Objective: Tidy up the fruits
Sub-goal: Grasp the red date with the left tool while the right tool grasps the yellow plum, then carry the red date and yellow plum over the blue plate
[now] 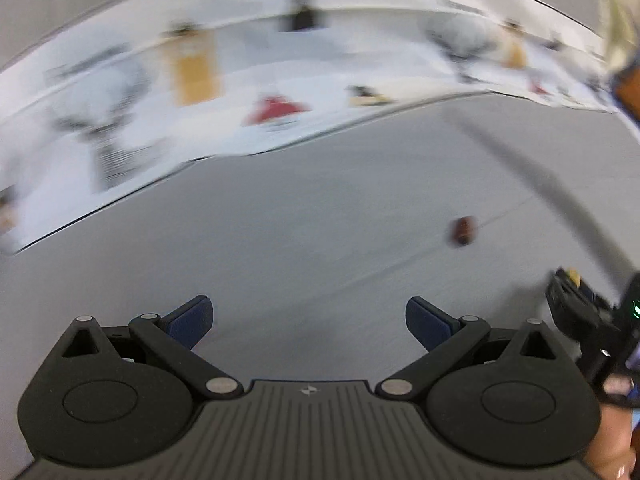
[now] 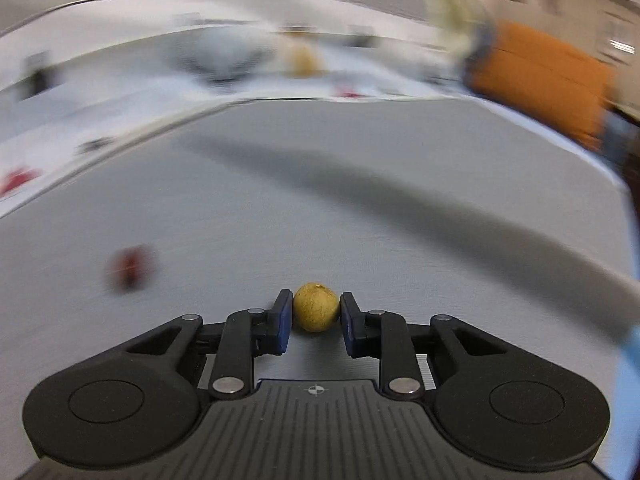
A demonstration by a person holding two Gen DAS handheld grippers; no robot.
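Note:
My right gripper point(image 2: 316, 314) is shut on a small round yellow-brown fruit point(image 2: 316, 312), held between its blue pads above the grey table point(image 2: 320, 200). A small dark red fruit point(image 2: 130, 269) lies on the table to the left, blurred; it also shows in the left wrist view point(image 1: 463, 230). My left gripper point(image 1: 309, 318) is open and empty over the grey table point(image 1: 280, 240). The right gripper point(image 1: 576, 300) shows at the right edge of the left wrist view with the yellow fruit point(image 1: 575, 277).
Both views are motion-blurred. A white surface point(image 1: 280, 80) with blurred printed pictures lies beyond the table's far edge. An orange object point(image 2: 548, 80) stands at the far right. A dark shadow band point(image 2: 400, 204) crosses the table.

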